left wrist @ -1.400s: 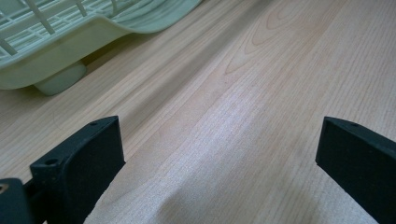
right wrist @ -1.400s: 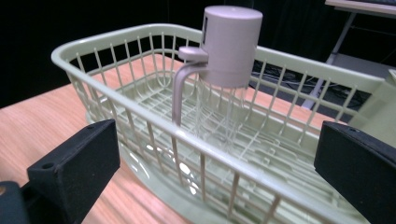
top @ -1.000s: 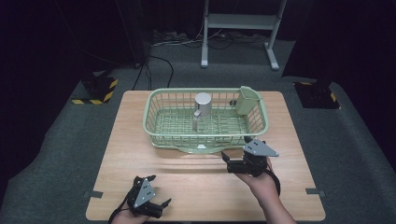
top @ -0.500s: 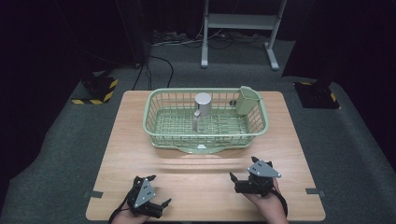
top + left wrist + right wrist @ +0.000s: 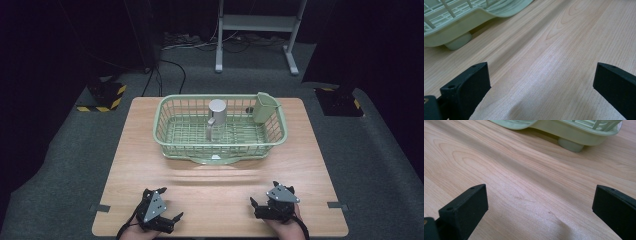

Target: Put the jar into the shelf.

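Note:
A pale green dish basket (image 5: pixel 172 135) stands at the back middle of the wooden table (image 5: pixel 215 185). Inside it a grey metal cup (image 5: pixel 216 116) stands upright, and a green cutlery holder (image 5: pixel 265 107) hangs at its right rim. My left gripper (image 5: pixel 170 204) rests open near the front left edge, nothing between its jaws. My right gripper (image 5: pixel 253 209) rests open near the front right edge, also empty. In the left gripper view the basket's base and foot (image 5: pixel 457 41) lie at the upper left; in the right gripper view the basket's foot (image 5: pixel 571 145) is at the upper right.
Dark grey carpet surrounds the table. A white metal stand (image 5: pixel 255 30) rises behind it, with cables on the floor. Yellow-and-black striped blocks (image 5: pixel 102 97) lie at the back left, and a dark block (image 5: pixel 340 100) at the back right.
My right gripper has drawn back from just in front of the basket down to the table's front right edge. The left gripper has stayed put.

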Available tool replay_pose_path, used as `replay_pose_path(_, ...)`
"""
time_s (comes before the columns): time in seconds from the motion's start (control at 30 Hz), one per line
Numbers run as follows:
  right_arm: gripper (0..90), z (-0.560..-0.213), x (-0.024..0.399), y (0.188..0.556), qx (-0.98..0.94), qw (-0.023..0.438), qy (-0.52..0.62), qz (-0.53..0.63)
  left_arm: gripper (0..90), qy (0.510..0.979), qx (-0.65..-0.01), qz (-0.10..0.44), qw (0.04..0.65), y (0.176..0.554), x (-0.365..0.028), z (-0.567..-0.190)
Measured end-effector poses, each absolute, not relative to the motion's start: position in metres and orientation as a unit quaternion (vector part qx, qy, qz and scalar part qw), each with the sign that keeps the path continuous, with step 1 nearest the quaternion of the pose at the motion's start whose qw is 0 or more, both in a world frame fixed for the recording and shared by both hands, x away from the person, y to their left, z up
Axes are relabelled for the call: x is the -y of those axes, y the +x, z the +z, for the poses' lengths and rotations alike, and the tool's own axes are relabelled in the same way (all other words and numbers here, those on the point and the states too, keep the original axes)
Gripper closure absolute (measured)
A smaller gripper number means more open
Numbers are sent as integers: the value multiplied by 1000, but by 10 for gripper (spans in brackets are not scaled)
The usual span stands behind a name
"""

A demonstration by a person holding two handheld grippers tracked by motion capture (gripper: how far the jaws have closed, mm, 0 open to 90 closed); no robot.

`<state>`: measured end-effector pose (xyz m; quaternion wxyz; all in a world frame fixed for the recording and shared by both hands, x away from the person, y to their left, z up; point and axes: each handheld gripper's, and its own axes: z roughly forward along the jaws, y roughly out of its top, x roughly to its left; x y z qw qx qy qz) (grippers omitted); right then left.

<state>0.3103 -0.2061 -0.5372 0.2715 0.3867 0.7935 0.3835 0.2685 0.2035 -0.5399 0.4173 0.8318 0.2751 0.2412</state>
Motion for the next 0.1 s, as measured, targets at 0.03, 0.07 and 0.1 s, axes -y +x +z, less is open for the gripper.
replay_pose_path(0.03, 1, -537, 205, 309, -792, 280, 386, 381, 11, 832, -274, 241, 417, 268, -203, -540)
replay_pose_path(0.07, 1, -537, 205, 308, -792, 286, 385, 379, 11, 832, -274, 241, 417, 268, -203, -540)
replay_pose_path(0.1, 1, -537, 205, 308, -792, 286, 385, 379, 11, 833, -274, 241, 417, 268, -203, -540)
